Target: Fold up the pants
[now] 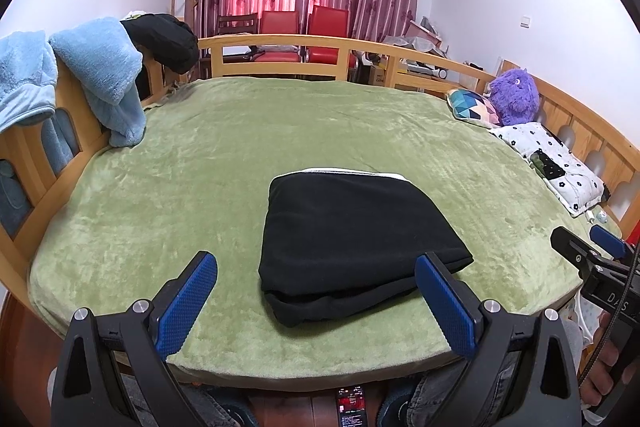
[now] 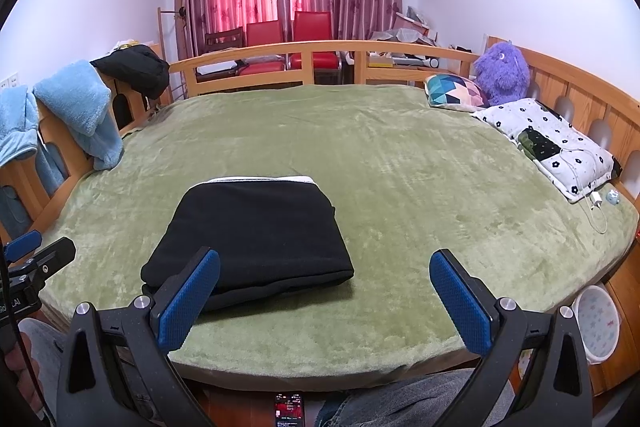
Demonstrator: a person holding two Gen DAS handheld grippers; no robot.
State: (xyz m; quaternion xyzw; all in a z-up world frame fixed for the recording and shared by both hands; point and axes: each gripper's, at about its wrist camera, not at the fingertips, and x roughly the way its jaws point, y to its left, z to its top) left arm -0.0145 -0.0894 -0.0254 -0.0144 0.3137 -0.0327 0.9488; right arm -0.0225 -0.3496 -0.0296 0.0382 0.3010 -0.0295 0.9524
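Black pants [image 1: 352, 239] lie folded square on plush green blanket [image 1: 200, 155] — both tongs [image 1: 316, 291] [image 2: 325, 291] gape, empty.

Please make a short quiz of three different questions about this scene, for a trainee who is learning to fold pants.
1. True or false: the black pants lie spread out flat at full length on the green blanket.
2. Which gripper holds the pants? A) left gripper B) right gripper C) neither
3. Fill in: beside the patterned cushion sits a ____ plush toy.

Key: 1. False, they are a folded bundle. 2. C, both jaws stand open and empty. 3. purple.
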